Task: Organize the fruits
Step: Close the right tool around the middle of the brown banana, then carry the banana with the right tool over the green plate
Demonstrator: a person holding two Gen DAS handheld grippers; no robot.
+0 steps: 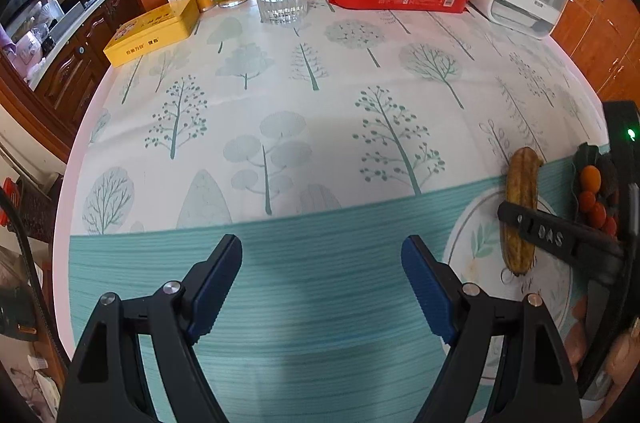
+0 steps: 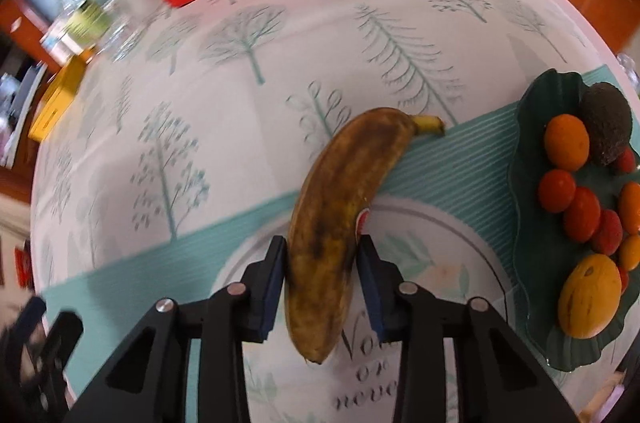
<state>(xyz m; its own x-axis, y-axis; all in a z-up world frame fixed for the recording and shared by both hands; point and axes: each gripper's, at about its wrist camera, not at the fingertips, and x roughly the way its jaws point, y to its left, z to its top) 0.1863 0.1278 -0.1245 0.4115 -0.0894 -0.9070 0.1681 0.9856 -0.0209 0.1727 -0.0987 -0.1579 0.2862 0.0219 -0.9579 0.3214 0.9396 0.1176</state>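
Now the brown banana point(image 2: 344, 223) lies on the table near its front edge, between the right gripper point(image 2: 322, 255) jaws, which look pressed against it. Beside it, the green leaf dish point(image 2: 532, 183) already holds small fruits. Only the banana looks left. The left gripper point(image 1: 322, 255) hangs wide, holding nothing.

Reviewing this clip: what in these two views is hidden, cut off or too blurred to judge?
- Right wrist view: whether the right gripper pads actually press the banana; a slim gap shows at one pad.
- Right wrist view: the green dish is cut off by the frame's right edge.
- Right wrist view: the bottles at far left are motion-blurred.
- Left wrist view: the dish is mostly hidden behind the right gripper.
- Left gripper: open, empty.
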